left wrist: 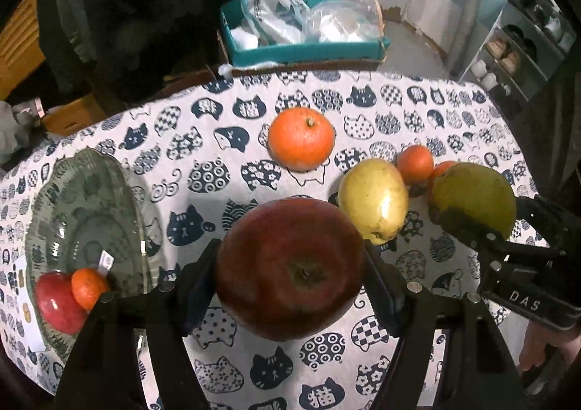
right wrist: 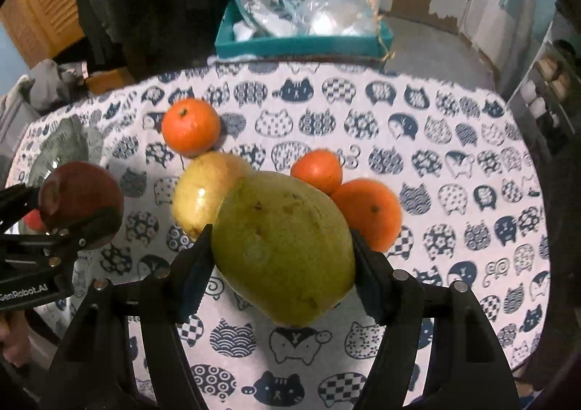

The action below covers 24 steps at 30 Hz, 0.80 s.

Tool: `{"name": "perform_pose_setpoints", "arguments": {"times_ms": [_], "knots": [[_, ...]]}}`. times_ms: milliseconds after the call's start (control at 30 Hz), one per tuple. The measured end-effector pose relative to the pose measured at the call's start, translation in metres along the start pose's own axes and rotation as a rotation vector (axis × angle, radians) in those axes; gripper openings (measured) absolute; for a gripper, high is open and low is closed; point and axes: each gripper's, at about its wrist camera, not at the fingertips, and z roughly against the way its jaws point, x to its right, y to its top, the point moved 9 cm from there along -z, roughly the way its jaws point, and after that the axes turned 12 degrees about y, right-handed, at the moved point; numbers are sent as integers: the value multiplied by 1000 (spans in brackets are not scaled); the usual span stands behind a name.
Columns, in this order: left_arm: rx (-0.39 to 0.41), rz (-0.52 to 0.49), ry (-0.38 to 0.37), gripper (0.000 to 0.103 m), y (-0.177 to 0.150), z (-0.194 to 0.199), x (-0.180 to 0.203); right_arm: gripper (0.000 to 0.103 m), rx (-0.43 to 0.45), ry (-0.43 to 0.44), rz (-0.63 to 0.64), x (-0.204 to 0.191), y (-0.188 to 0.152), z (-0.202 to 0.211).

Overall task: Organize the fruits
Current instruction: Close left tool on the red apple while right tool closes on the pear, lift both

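Apple (left wrist: 289,266) clamped in left hand-held gripper (left wrist: 290,275), green pear (right wrist: 283,246) clamped in right hand-held gripper (right wrist: 281,265), both above surface (right wrist: 454,163).

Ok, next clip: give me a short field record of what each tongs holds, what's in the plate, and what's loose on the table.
left tongs: shut on dark red apple
right tongs: shut on green pear
glass plate: holds red apple and small orange
loose on tablecloth: large orange, yellow pear, two further oranges
behind table: teal box with plastic bags
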Motion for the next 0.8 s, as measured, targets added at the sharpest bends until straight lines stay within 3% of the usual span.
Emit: {"name": "perform_pose_setpoints", "arguments": {"times_ms": [800], "knots": [[212,66,-6,75,23,104,-40,70,195,24,66,-40,43,90]]}}
